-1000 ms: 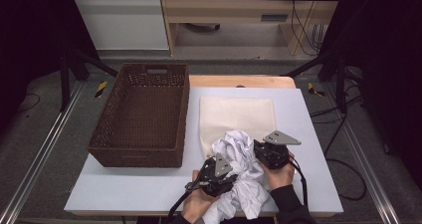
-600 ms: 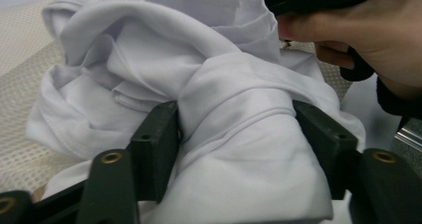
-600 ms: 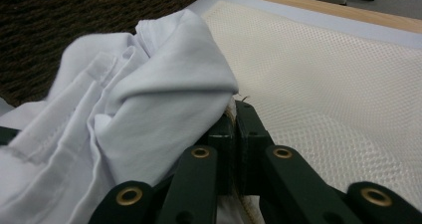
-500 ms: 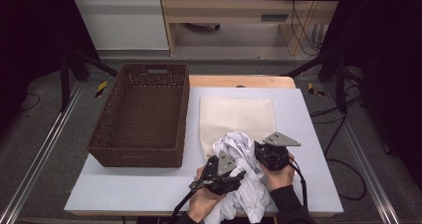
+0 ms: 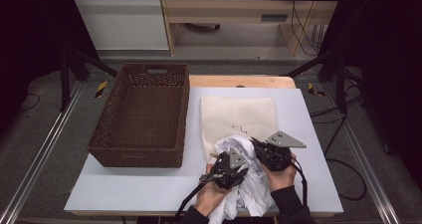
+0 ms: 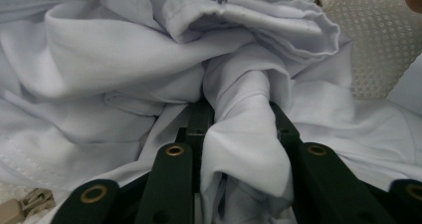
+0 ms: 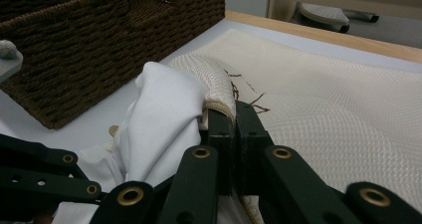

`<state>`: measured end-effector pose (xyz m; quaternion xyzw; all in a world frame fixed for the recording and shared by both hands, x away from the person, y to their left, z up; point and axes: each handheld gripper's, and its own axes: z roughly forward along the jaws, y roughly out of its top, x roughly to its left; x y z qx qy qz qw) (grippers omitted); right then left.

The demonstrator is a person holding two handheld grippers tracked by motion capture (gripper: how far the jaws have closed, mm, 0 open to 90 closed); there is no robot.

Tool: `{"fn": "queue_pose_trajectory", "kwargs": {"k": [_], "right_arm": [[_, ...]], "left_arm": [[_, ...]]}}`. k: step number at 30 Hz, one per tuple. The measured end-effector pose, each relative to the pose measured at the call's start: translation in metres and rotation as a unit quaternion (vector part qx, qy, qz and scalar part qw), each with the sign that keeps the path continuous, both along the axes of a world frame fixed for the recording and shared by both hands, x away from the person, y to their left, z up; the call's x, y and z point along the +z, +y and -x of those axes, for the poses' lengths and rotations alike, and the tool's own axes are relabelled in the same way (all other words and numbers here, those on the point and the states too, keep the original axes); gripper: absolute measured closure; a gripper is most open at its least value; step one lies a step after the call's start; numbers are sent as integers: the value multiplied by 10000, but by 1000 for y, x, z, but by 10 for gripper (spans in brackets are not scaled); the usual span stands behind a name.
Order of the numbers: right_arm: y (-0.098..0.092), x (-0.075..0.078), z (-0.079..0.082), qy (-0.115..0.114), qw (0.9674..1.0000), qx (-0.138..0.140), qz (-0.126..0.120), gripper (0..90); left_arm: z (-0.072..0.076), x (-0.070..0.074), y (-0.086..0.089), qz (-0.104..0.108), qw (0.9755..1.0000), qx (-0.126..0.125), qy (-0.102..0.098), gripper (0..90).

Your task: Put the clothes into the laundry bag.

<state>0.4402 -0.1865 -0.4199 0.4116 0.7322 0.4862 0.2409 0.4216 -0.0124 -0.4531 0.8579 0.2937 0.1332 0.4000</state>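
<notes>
A white table carried a dark wicker basket, a cream mesh laundry bag lying flat beside it, and a crumpled white garment heaped at the bag's near edge, in front of the person. The work appeared to be stuffing the garment into the bag, and it looked barely begun: nearly all the cloth sat outside the bag, some hanging over the table's near edge. The right gripper, jaws pressed together, pinched the bag's rim and held it lifted off the table. The left gripper had a thick twisted fold of the garment between its jaws, which had just been closing on it at a fairly narrow gap, the cloth bunched tight against both. Compared with a second earlier in the high view, the left gripper had shifted right, toward the bag's mouth and the right gripper, which sat where it had been.
</notes>
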Motion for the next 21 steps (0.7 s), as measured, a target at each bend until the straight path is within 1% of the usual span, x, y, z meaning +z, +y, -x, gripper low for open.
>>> {"fn": "queue_pose_trajectory", "kwargs": {"k": [1,2,3,4,5,6,8,9,10,11,12,13,14,15,16,17,18,19,21], "right_arm": [[0,0,0,0,10000,0,0,878],[0,-1,0,4,10000,7,-6,877],[-1,-2,-1,0,10000,5,8,878],[-2,-3,-1,19,10000,-4,24,878],[-3,-5,-2,29,10000,-22,48,877],[-5,-6,-2,45,10000,-41,58,877],[-6,-8,-3,92,9999,-58,48,877],[-7,-9,-3,96,9999,-63,74,878],[-7,-9,-2,95,9999,-62,73,877],[-6,-9,-2,85,9999,-52,79,877],[-5,-9,-2,83,9999,-38,96,877],[-4,-9,-2,88,9999,-30,113,877],[-3,-10,-2,93,9999,-28,113,877],[-3,-10,-3,86,9999,-19,129,877],[-3,-10,-2,100,9999,-11,133,877],[-3,-11,-2,110,9999,0,122,877],[-3,-11,-2,110,9998,9,136,877],[-2,-11,-2,119,9998,9,136,877],[-1,-12,-3,138,9998,46,148,877]], "left_arm": [[0,0,0,0,10000,0,0,670],[4,2,3,80,9999,-66,-84,626],[6,5,5,156,9998,-119,-90,551],[9,9,8,231,9996,-129,-114,455],[12,14,12,314,9993,-127,-157,378],[14,20,17,397,9989,-109,-216,329],[15,29,28,595,9978,-69,-270,264],[13,31,32,570,9978,-15,-327,240],[9,31,34,486,9982,52,-350,213],[3,30,36,425,9987,90,-254,175],[-3,27,37,412,9990,132,-82,140],[-10,23,37,438,9988,181,119,103],[-17,19,37,479,9981,232,313,79],[-22,15,37,492,9974,302,441,59],[-26,10,37,492,9969,333,525,32],[-26,10,37,492,9969,333,525,28],[-31,0,37,552,9961,344,592,27],[-32,-4,37,531,9961,350,603,28],[-33,-9,36,568,9955,369,670,33]]}}
